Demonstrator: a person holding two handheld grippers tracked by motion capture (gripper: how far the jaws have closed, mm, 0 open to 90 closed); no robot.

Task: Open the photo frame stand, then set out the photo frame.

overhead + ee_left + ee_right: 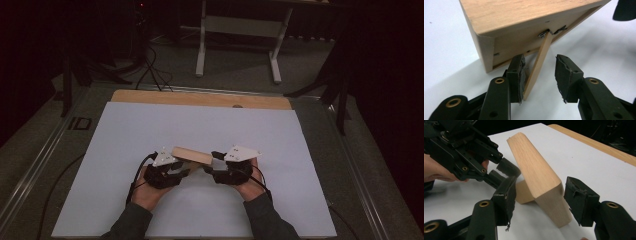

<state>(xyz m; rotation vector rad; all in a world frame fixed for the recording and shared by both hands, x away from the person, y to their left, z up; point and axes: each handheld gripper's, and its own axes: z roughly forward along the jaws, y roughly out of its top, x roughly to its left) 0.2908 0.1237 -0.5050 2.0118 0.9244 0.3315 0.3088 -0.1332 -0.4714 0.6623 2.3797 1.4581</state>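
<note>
A light wooden frame-like block (pixel 192 155) stands tilted on the white sheet, propped on a thin hinged wooden strut (pixel 537 67). In the left gripper view my left gripper (pixel 541 75) is open around the strut. The strut rests against one pad while the other pad stands clear of it. My right gripper (pixel 541 195) is open at the block's (pixel 534 170) near end, a jaw on each side with gaps showing. From above, the left gripper (pixel 184 168) and the right gripper (pixel 216 164) flank the block, each in a hand.
The white sheet (pixel 150 130) covers most of the table, and a bare wooden strip (pixel 200 99) shows at the far edge. Beyond the table are a desk's white legs (pixel 201 55) and cables on the dark floor. Metal rails run along both sides.
</note>
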